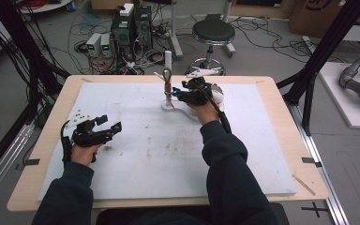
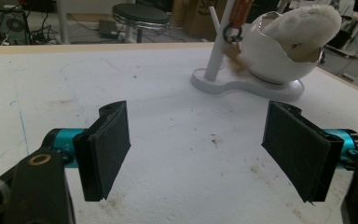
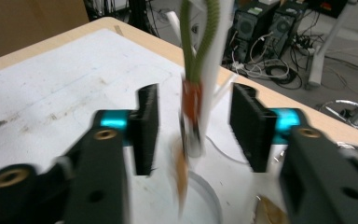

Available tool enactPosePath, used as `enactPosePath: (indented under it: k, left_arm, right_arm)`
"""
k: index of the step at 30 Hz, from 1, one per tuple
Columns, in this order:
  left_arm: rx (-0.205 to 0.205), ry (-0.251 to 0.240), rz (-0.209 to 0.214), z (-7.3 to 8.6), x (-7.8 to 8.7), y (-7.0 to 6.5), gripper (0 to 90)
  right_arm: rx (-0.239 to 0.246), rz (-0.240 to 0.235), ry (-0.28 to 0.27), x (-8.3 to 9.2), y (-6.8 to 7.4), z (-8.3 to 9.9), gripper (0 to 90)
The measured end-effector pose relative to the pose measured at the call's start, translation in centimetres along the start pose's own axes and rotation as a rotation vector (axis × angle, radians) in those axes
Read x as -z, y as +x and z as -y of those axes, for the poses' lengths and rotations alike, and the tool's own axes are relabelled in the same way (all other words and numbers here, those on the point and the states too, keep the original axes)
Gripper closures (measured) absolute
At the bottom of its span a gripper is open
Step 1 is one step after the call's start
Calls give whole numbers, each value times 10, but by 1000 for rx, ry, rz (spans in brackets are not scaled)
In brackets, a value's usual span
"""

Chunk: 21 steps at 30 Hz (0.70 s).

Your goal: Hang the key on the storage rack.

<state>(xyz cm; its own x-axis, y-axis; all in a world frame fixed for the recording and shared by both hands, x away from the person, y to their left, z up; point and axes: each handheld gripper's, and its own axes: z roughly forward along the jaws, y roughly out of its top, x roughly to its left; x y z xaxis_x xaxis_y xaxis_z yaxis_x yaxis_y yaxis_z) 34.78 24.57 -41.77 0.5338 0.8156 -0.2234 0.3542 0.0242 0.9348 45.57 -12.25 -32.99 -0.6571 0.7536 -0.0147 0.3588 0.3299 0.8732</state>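
A white stand (image 1: 171,106) with an upright post (image 1: 168,58) sits at the back middle of the white mat (image 1: 159,150). A green cord loop (image 1: 167,75) with an orange tag (image 3: 192,100) hangs against the post. My right gripper (image 1: 174,93) is open, and in the right gripper view (image 3: 193,126) its jaws stand on either side of the cord and post, apart from both. The stand also carries a white egg-shaped bowl (image 2: 275,58) holding a cream soft lump (image 2: 307,28). My left gripper (image 1: 110,123) rests open at the left of the mat, with nothing between its pads (image 2: 107,144).
A small white piece (image 1: 78,115) lies on the mat just behind the left gripper. Behind the table are a black stool (image 1: 213,32), computer cases (image 1: 131,28) and floor cables. Black frame poles (image 1: 309,79) stand at the right.
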Motion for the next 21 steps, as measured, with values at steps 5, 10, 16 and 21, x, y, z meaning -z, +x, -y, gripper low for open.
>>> enactPosePath:
  k: [5, 10, 16, 21]
  left_arm:
    - [0, -4, -9, 0, 1, 0, 228]
    - [25, 1, -30, 0, 1, 3, 198]
    - [11, -3, -29, 1, 2, 7, 196]
    - [-22, 12, -35, 1, 2, 8, 199]
  right_arm:
    - [51, 7, -35, 19, -9, 3, 462]
    - [51, -3, -56, 39, -26, 20, 354]
    - [61, -5, -36, 58, -40, 45, 206]
    - [47, 20, -33, 76, -50, 70, 206]
